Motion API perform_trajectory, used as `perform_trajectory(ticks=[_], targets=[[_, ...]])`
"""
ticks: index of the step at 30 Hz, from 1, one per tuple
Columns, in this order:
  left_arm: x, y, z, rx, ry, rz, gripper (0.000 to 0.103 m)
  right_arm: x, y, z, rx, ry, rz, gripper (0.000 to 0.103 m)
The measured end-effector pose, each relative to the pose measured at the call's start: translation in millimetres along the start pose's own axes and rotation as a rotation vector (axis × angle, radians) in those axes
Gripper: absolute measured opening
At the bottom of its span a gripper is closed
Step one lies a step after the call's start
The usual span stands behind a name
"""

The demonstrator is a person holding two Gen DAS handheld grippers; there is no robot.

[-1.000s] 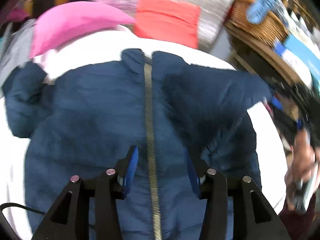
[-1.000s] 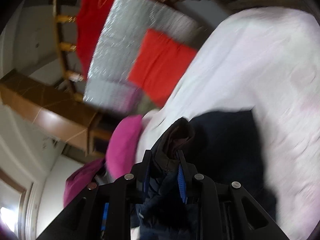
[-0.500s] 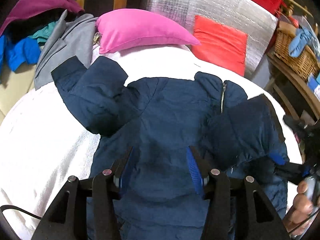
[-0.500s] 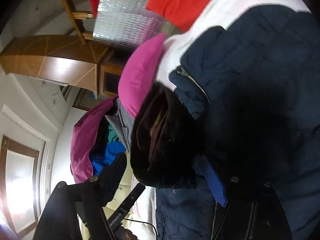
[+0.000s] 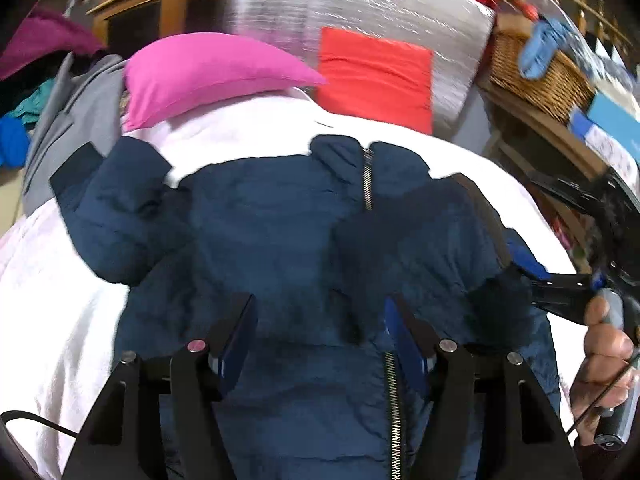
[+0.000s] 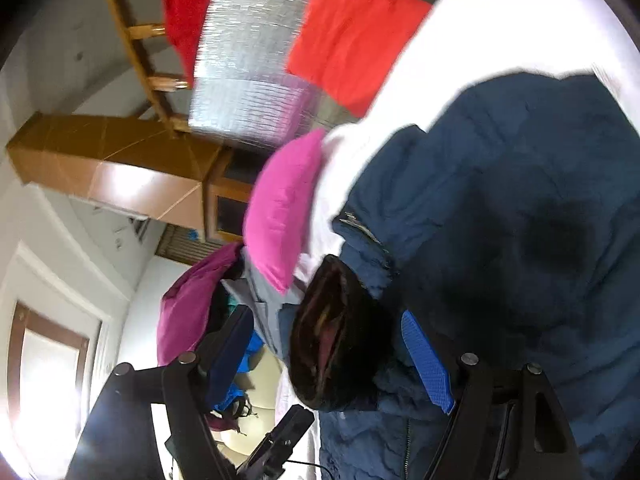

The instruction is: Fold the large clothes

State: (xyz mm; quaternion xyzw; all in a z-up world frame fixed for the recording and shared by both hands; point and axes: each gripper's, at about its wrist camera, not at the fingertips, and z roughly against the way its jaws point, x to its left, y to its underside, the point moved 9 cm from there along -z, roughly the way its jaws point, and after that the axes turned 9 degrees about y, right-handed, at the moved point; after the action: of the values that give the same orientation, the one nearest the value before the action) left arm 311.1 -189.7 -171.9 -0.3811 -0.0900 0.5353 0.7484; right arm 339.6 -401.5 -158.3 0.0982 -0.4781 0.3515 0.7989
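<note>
Sleeve cuff (image 6: 340,332) sits loose between the right tool's (image 6: 332,356) spread jaws: a second ago those jaws were pinched on the dark fabric, and they have since opened, so the sleeve has been let go, folded in over the jacket's (image 5: 280,240) front. The left tool (image 5: 320,336) hovers over the lower chest with its jaws apart and just widening further, nothing between the pads but the jacket lying below them. Its zip (image 5: 367,178) runs up the middle. The jacket lies face up on the white bed (image 5: 48,280). Farther out, the other sleeve (image 5: 116,216) is spread to the side, so that fold is probably next. Beyond the collar lie a pink pillow (image 5: 208,72) and a red cushion (image 5: 376,76).
</note>
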Motion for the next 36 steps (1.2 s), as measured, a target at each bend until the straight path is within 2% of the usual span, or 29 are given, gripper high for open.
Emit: perform_trajectory(ticks=[5,7,9,14,18,20,23,27,28,29,31,36], targets=[[-18,13,-22,0.043,-0.009,-0.056,0.07,-8,-2,-6,0.015,0.019,-0.021,0.08],[-25,13,-29,0.032,-0.043,-0.091,0.075,-9,-8,3,-0.016,0.023,-0.02,0.08],[-30,10,-36,0.026,-0.075,-0.114,0.075,-14,-16,14,-0.056,0.054,-0.016,0.08],[-33,-6,-39,-0.028,-0.079,-0.085,0.076,-45,-46,57,-0.208,0.279,0.017,0.08],[-25,-18,-43,-0.063,-0.094,-0.048,0.075,-76,-65,84,-0.282,0.438,0.003,0.079],[-15,-23,-45,-0.07,-0.104,-0.018,0.075,-87,-68,84,-0.272,0.463,-0.012,0.076],[7,-25,-46,-0.057,-0.129,0.05,0.075,-104,-69,79,-0.245,0.59,-0.003,0.073],[39,-25,-43,-0.038,-0.151,0.139,0.075,-114,-63,63,-0.169,0.696,0.042,0.061],[43,-25,-42,-0.036,-0.157,0.147,0.075,-114,-61,61,-0.159,0.707,0.047,0.053],[50,-25,-40,-0.033,-0.168,0.159,0.075,-115,-59,62,-0.16,0.723,0.05,0.051],[61,-24,-38,-0.023,-0.185,0.176,0.075,-114,-60,62,-0.17,0.737,0.048,0.049],[86,-11,-38,0.045,-0.149,0.266,0.075,-119,-61,69,-0.171,0.742,0.045,0.048]])
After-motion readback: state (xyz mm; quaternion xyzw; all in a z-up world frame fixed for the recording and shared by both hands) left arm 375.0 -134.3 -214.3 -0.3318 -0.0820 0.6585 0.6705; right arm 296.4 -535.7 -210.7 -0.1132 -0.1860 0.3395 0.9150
